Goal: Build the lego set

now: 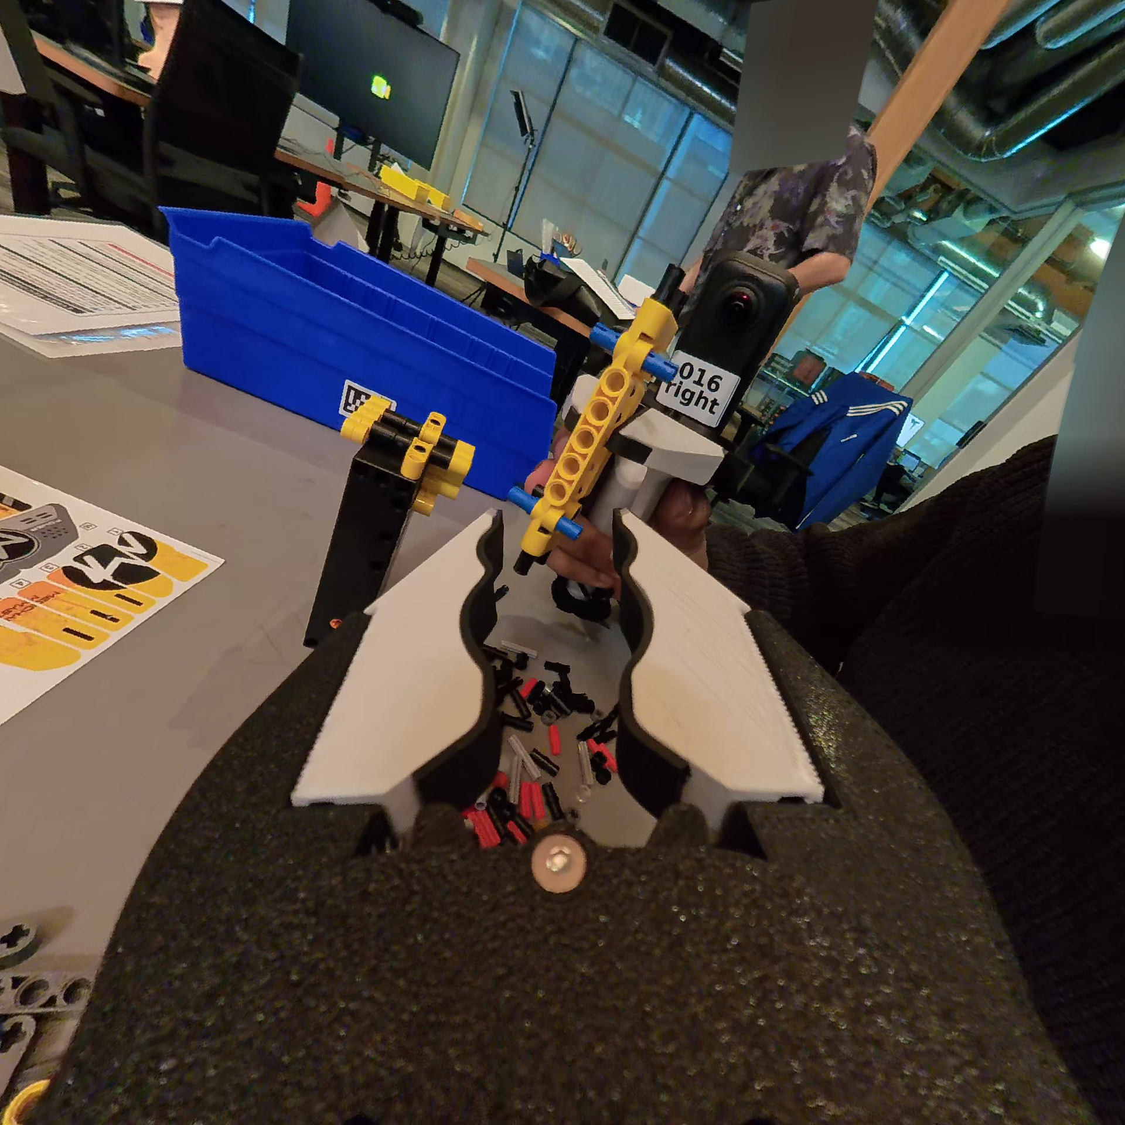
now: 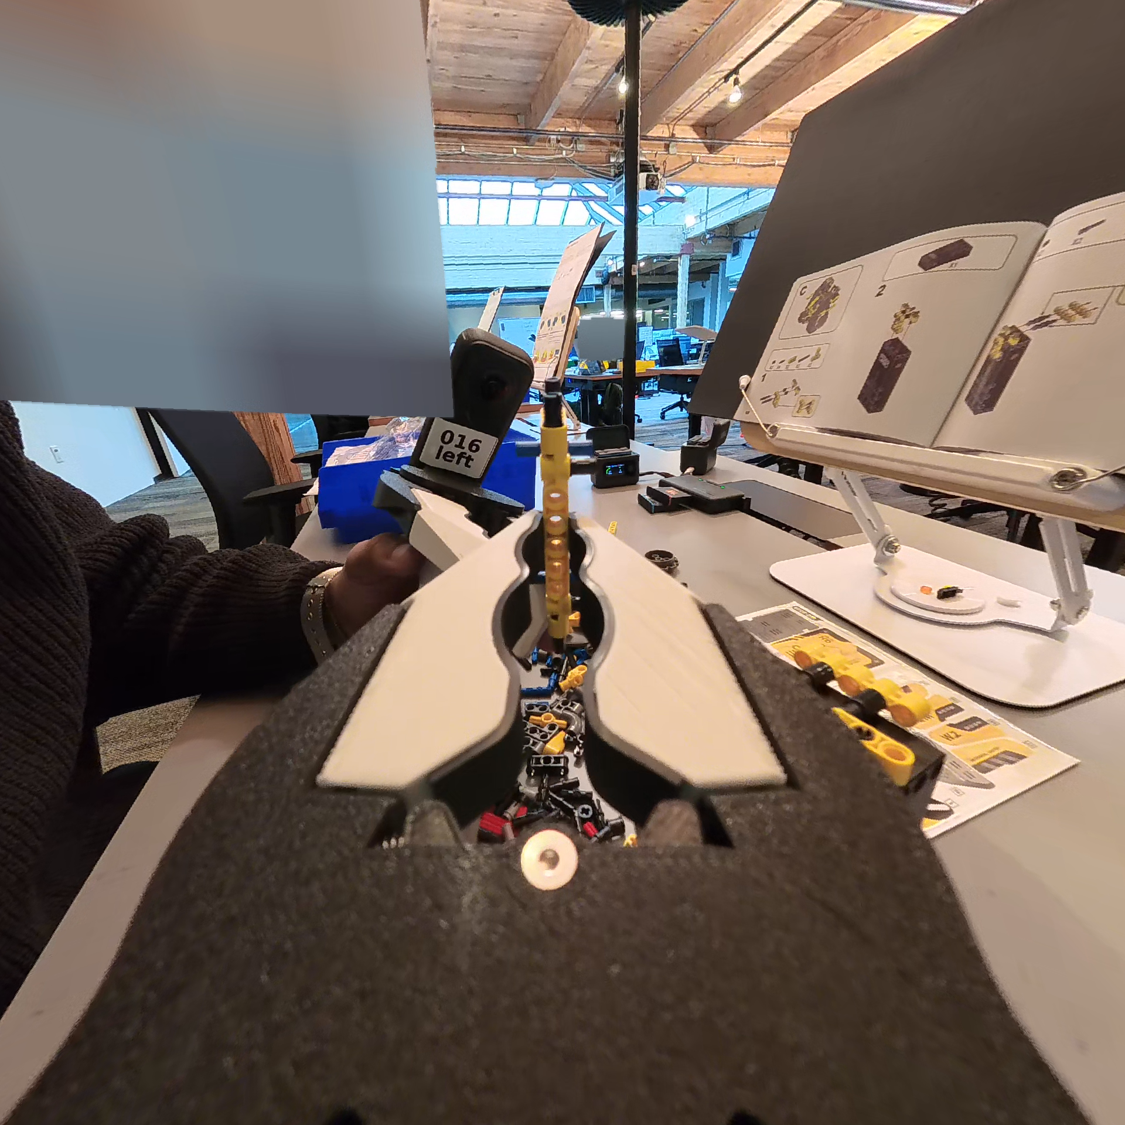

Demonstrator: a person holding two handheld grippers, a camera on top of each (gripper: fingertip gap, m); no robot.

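My right gripper (image 2: 555, 528) is shut on a yellow beam with holes (image 2: 555, 566), held upright above the grey table (image 2: 1004, 913). The beam carries blue pins and a black axle at its top, and also shows in the left wrist view (image 1: 584, 438), just beyond my left fingertips. My left gripper (image 1: 558, 526) is open and empty, and points at the beam. A pile of small loose pins and connectors (image 1: 548, 730) lies on the table under both grippers (image 2: 557, 730). A black block topped with yellow connectors (image 1: 371, 536) stands left of my left gripper and lies right of my right gripper (image 2: 870, 712).
A blue bin (image 1: 316, 316) stands at the back of the table. A sticker sheet (image 1: 91, 584) lies to the left. An open instruction booklet (image 2: 913, 316) rests on a white stand (image 2: 913, 645). Black electronic devices (image 2: 694, 493) sit behind. A person's dark sleeve (image 2: 122, 596) is at the left. Less than 4 cm separates the two grippers' tips.
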